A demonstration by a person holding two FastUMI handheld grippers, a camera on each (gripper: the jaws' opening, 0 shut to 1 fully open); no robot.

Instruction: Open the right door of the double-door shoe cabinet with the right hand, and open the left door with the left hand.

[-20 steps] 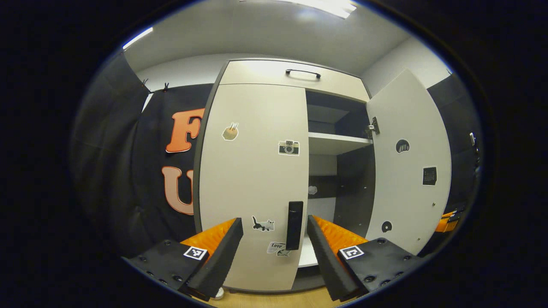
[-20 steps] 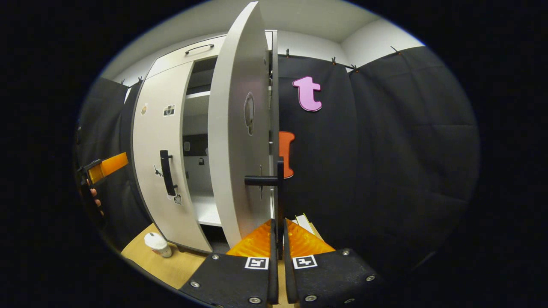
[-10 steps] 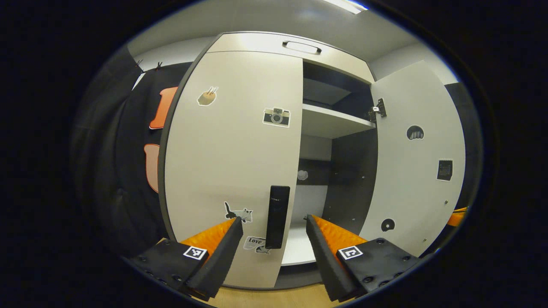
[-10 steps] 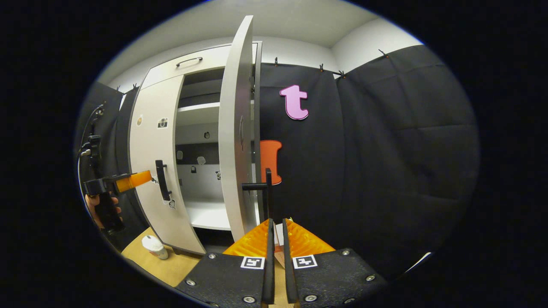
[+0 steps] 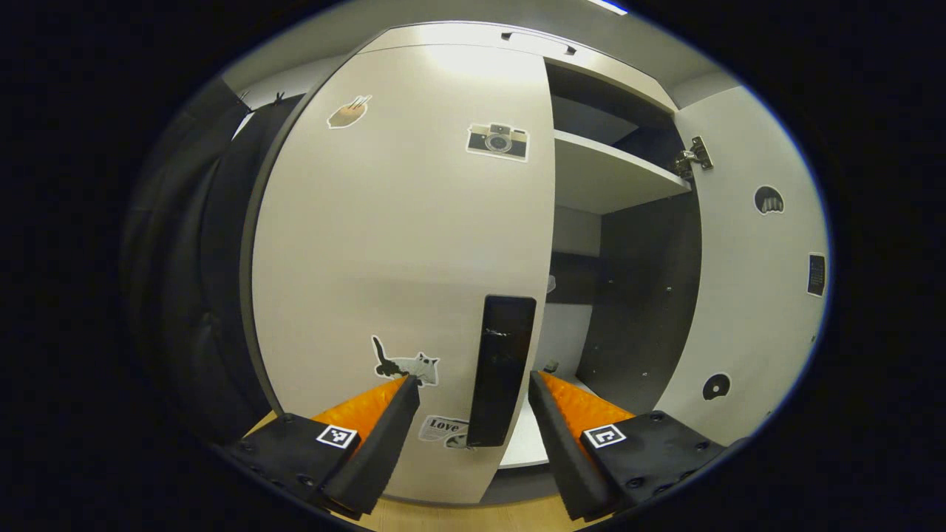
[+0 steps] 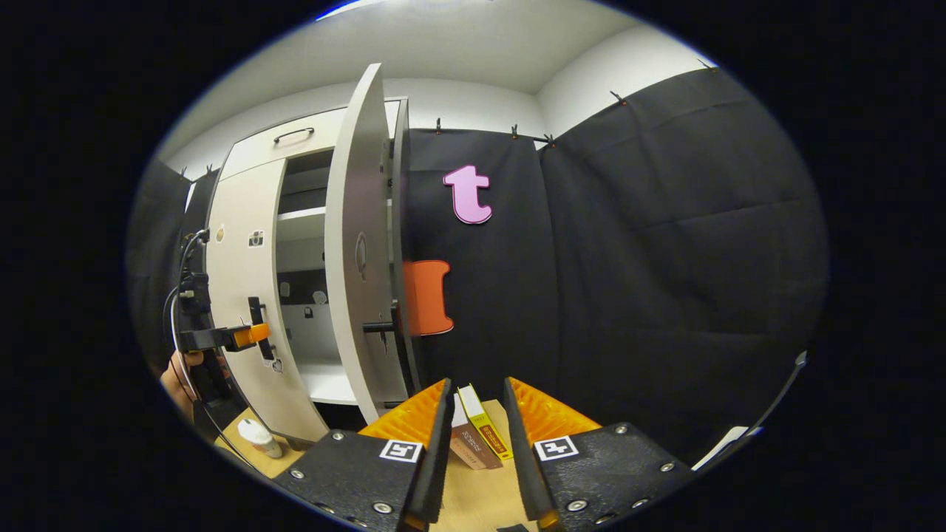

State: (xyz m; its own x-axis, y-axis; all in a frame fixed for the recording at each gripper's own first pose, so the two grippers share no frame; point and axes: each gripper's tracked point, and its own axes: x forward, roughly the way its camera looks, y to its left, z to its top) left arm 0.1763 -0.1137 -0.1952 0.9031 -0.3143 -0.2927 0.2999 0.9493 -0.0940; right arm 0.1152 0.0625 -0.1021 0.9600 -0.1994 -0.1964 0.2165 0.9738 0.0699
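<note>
The white shoe cabinet's left door is closed and carries several stickers. Its black handle stands upright in the gap between the fingers of my open left gripper, neither finger pressing on it. The right door is swung wide, baring the shelf. In the right gripper view that right door appears nearly edge-on with its handle sticking out. My right gripper is open, back from that handle and holding nothing. Farther left, the left gripper reaches the left door's handle, held by a hand.
Two slim boxes lie on the wooden floor just ahead of the right gripper. A white cup stands on the floor by the cabinet's left front corner. Black cloth walls close in on both sides of the cabinet. A drawer with a handle tops the cabinet.
My right gripper let go of the right door's handle, opened and drew back. My left gripper moved in toward the left door until its handle sits between the fingers.
</note>
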